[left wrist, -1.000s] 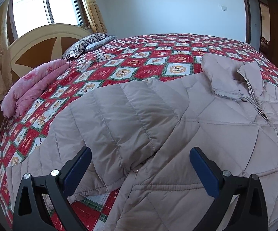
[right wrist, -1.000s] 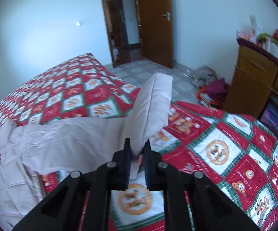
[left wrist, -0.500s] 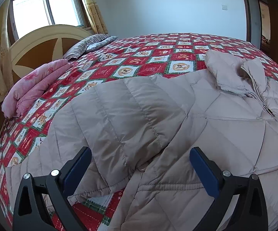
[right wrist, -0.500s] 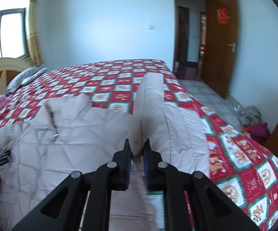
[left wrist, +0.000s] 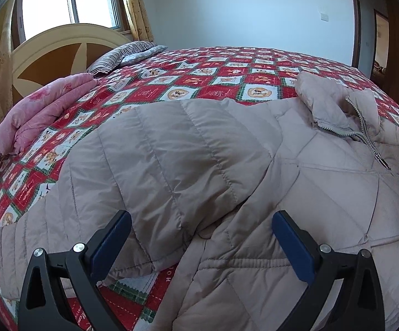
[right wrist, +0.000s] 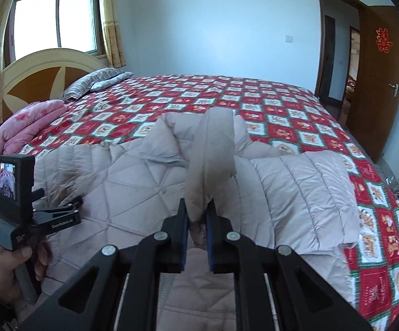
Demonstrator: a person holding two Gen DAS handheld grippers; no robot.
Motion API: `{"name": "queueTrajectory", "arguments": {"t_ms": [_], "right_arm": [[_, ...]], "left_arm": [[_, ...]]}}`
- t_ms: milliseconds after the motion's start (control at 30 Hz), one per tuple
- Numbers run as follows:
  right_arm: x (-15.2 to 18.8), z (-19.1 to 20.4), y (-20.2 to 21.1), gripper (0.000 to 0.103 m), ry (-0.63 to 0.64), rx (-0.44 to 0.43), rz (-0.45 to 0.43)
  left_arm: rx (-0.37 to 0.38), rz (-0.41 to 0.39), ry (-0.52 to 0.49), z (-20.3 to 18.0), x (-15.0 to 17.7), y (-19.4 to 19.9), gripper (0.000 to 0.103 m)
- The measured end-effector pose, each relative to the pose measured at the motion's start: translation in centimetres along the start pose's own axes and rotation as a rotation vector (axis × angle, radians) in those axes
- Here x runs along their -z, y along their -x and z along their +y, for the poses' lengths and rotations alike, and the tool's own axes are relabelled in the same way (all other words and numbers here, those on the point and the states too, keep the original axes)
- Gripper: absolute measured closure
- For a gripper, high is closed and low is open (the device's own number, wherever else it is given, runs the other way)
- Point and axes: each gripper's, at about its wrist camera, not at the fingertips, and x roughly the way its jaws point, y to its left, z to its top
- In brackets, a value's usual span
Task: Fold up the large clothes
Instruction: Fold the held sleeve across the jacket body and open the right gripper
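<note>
The right tool (right wrist: 196, 215) is clamped on the cuff of the down jacket's sleeve (right wrist: 213, 149), lifted above the jacket's chest. The left tool (left wrist: 199, 240) hangs with fingers apart, holding nothing, over the other sleeve (left wrist: 166, 160). The beige down jacket (left wrist: 323, 193) lies zipped, front up, on the bed (left wrist: 221, 82); puffy, light and slippery, it is best pinched at cuffs or hem.

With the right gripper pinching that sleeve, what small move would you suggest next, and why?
Probably lower the sleeve flat across the jacket chest, then release: the right gripper is shut on its cuff above the front, while the left gripper hovers open.
</note>
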Motion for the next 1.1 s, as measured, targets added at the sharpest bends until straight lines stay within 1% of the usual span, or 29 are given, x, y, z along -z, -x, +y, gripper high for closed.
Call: {"name": "queueTrajectory", "arguments": {"t_ms": [167,200,233,267,300,333,367,400,467,567,667,733,800,833,867,900,933,967,1033,1067,1100], "right_arm": [[1.5,3.5,-2.5,0.089,0.025,-0.062,0.028],[1.8,3.8,-3.0,0.084,0.015,-0.085,0.037],[2.0,3.9,-3.1,0.082,0.01,-0.109,0.046],[2.3,4.1,-3.2,0.066,0.016,-0.128,0.049],[2.6,4.2,-2.9,0.032,0.024,-0.146,0.05],[2.8,4.1,-2.3,0.02,0.03,-0.165,0.045],[3.1,4.0,-1.5,0.017,0.031,-0.187,0.029],[3.3,3.7,-0.6,0.017,0.037,-0.191,0.018],[3.8,2.9,0.9,0.017,0.055,-0.16,0.001],[4.5,0.2,2.5,0.017,0.02,-0.11,-0.007],[5.2,-2.8,3.0,0.017,-0.022,-0.034,0.013],[6.2,-4.4,3.3,0.017,-0.049,0.01,0.026],[7.2,-5.5,3.4,0.016,-0.065,0.026,0.042],[7.6,-5.8,3.5,0.016,-0.067,0.03,0.047],[8.1,-6.1,3.5,0.016,-0.067,0.038,0.053],[8.6,-6.2,3.4,0.015,-0.068,0.043,0.058],[9.0,-6.5,3.5,0.015,-0.072,0.045,0.062],[9.4,-6.7,3.3,0.015,-0.08,0.044,0.067],[10.0,-7.2,3.0,0.015,-0.098,0.038,0.079],[10.2,-7.3,2.9,0.015,-0.104,0.037,0.082],[10.4,-7.5,2.9,0.015,-0.108,0.036,0.084]], "left_arm": [[-0.01,-0.004,0.002,1.0,-0.1,0.5,0.001],[-0.016,-0.007,0.004,1.2,-0.2,0.7,0.001],[-0.021,-0.008,0.004,1.4,-0.2,0.8,0.001],[-0.024,-0.01,0.005,1.6,-0.4,1.1,0.001],[-0.024,-0.01,0.005,1.8,-0.5,1.3,0.001],[-0.022,-0.01,0.005,1.9,-0.6,1.6,0.001],[-0.012,-0.014,0.005,1.7,-0.8,2.0,0.001],[-0.001,-0.02,0.002,1.4,-1.0,2.5,0.001],[0.026,-0.034,-0.014,0.4,-1.5,3.5,0.001],[0.104,-0.03,-0.054,-2.4,-2.0,4.7,0.001],[0.17,0.008,-0.096,-5.5,-2.2,4.4,0.001],[0.176,0.022,-0.112,-7.2,-2.0,3.9,0.001],[0.193,0.051,-0.125,-8.6,-1.9,3.1,0.002],[0.203,0.063,-0.128,-9.1,-1.8,2.8,0.006],[0.228,0.073,-0.131,-9.5,-1.7,2.7,0.022],[0.256,0.082,-0.135,-9.8,-1.6,2.5,0.049],[0.286,0.095,-0.146,-10.2,-1.4,2.5,0.064],[0.31,0.107,-0.161,-10.7,-1.2,2.4,0.081],[0.291,0.087,-0.188,-11.2,-1.0,2.8,0.084],[0.278,0.07,-0.211,-11.3,-1.0,3.1,0.095],[0.27,0.061,-0.223,-11.2,-1.0,3.2,0.097]]}}
